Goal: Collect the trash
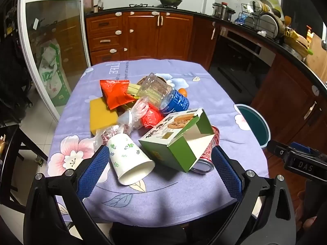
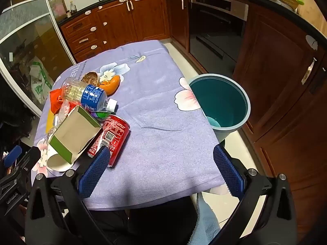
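1. Left gripper, lower centre of the left wrist view: jaws spread wide, holding nothing, blue pads on either side of a tipped paper cup and an open green box.
2. Centre of that view: trash heaped on a purple floral tablecloth — plastic bottle, red wrapper, red can partly under the box.
3. Right gripper, lower centre of the right wrist view: jaws wide, empty, above bare cloth.
4. Teal bin, right of centre, beside the table edge.
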Available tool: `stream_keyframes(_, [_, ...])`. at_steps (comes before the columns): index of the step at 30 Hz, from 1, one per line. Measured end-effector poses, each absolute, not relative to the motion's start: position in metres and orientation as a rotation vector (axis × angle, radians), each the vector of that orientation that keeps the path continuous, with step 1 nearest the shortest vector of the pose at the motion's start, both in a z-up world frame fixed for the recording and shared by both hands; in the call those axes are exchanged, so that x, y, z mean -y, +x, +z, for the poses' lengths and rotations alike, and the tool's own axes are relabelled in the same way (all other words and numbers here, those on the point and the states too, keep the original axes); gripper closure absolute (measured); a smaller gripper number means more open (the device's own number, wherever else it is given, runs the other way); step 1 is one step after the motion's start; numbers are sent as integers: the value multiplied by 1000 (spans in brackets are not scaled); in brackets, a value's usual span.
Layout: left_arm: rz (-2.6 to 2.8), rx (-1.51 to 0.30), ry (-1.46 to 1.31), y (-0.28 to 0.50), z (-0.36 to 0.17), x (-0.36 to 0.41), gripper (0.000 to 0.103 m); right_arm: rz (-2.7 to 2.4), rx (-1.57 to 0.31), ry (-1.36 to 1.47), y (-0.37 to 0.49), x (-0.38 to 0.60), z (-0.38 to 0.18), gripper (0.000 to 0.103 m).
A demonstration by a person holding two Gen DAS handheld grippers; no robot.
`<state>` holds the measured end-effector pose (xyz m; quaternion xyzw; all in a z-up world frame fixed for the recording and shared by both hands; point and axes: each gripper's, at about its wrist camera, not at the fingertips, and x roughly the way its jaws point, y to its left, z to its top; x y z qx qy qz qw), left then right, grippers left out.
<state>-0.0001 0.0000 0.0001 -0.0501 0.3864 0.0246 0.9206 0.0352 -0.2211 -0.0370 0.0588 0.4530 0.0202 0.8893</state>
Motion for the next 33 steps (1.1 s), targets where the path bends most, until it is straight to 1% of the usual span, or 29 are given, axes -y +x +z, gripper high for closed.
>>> stream_keyframes(33, [33, -806, -93, -3, -1, 4, 4, 25, -942, 114, 32, 223, -34, 6])
